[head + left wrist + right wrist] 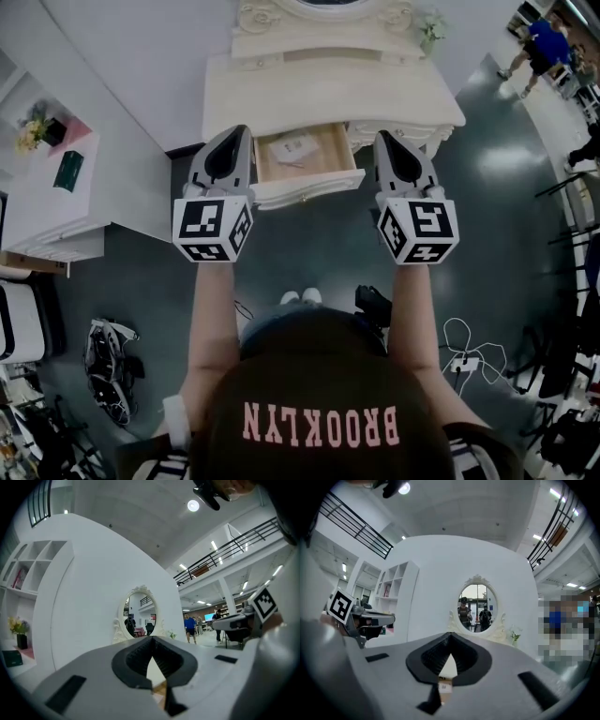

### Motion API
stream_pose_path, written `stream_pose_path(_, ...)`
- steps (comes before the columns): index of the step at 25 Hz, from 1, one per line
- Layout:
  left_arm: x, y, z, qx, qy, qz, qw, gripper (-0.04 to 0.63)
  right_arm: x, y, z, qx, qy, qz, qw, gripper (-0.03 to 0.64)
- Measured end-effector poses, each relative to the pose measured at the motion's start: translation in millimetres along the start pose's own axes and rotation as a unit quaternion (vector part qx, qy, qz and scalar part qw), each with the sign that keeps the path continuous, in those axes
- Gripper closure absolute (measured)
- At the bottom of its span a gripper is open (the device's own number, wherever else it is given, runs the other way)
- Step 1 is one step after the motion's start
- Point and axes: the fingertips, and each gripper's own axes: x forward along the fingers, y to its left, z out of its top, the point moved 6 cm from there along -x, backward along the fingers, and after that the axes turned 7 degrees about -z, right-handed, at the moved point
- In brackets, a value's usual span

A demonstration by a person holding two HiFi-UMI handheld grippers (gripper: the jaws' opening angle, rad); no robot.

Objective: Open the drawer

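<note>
Dark shirt fabric with pink lettering (319, 412) is filling the bottom of the head view, and the person is standing squarely in front of the dressing table (412, 131). The drawer (309, 190) is standing well out from the front of the dressing table, just under its tabletop (328, 94), and is showing a wooden floor with a few papers (295, 148) lying on it.

The left tongs (232, 133) are hanging in front of the dressing table beside the drawer's left side, and the right tongs (386, 137) are hanging beside its right side. Both are pointing level at the dressing table, and neither is touching it or the drawer. In each gripper view the jaw tips are meeting with nothing between them, so both tongs are closed and empty. Beyond them the oval mirror (477, 604) is rising from the back of the dressing table.

Judging by how far the drawer is standing out, the pull itself looks done, and the tongs are being held clear of the work. If more opening is wanted, one of the tongs will need to spread its jaws, drop to the middle of the drawer's front panel, where any handle is too small to make out, close there, and draw straight away from the dressing table.
</note>
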Motion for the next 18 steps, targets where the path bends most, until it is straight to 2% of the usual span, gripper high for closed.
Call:
stream_pose_path(5,-5,6,17,0.012,-0.009,0.007,0.9999,0.597,-3,-2,14,0.011,-0.018,0.003,1.0,0.621)
stream_pose_path(18,-10,1,12,0.02,-0.001,0.008,0.9998,0.597,-11,13,11,-0.014,-0.02,0.018,1.0,0.621)
